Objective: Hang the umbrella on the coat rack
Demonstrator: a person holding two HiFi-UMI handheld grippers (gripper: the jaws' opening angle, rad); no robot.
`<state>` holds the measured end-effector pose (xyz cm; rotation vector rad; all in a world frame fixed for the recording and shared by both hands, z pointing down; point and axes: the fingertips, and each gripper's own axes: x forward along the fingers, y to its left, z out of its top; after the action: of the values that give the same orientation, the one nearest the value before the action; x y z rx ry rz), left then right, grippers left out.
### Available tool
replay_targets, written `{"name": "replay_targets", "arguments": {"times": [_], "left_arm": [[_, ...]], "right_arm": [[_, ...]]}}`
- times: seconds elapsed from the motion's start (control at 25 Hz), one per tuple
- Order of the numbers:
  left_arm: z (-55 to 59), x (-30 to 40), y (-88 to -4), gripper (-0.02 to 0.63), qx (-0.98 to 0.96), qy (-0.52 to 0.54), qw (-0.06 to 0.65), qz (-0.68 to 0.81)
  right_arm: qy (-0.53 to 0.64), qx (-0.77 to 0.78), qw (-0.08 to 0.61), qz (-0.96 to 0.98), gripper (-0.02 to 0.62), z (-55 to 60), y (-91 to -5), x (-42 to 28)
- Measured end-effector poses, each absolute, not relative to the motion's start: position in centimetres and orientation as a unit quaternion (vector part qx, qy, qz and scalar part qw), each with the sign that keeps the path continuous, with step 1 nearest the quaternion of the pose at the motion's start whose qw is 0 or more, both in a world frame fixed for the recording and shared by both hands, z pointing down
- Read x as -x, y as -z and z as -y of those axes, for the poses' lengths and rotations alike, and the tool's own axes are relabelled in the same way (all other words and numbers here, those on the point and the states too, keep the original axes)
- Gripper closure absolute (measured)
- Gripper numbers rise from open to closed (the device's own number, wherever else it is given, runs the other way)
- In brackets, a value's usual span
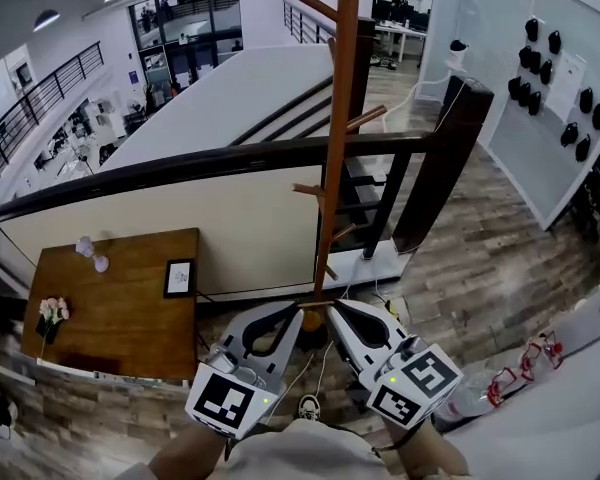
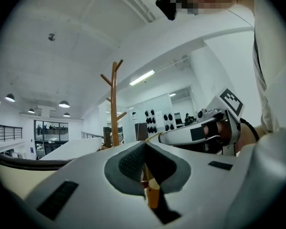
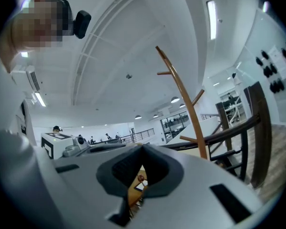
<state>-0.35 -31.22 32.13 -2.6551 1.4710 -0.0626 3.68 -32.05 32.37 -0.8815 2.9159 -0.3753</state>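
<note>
wooden coat rack (image 1: pixel 338 118) stands upright just in front of the dark railing (image 1: pixel 180 166). left gripper (image 1: pixel 296 311) and right gripper (image 1: pixel 333 307) sit low in the head view, tips close together near the foot of the pole. left jaws pressed together at the tips; an orange-brown stub (image 2: pixel 153 194) shows in the gap behind them, contact unclear. right jaws pressed together, holding nothing. umbrella not made out in any view.
</note>
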Motion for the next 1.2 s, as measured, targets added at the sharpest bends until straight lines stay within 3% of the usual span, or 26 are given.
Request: {"name": "replay_targets", "arguments": {"times": [0.36, 1.2], "left_arm": [[37.8, 0.3, -32.2, 0.604, 0.857, 0.025, 0.052, -0.512], [43.3, 4.8, -31.9, 0.604, 0.878, 0.043, 0.039, -0.476]], "right_arm": [[0.078, 0.271, 0.016, -0.959, 0.591, 38.7, -32.4, -3.7], [0.107, 0.303, 0.028, -0.947, 0.591, 43.8, -32.3, 0.7]]}}
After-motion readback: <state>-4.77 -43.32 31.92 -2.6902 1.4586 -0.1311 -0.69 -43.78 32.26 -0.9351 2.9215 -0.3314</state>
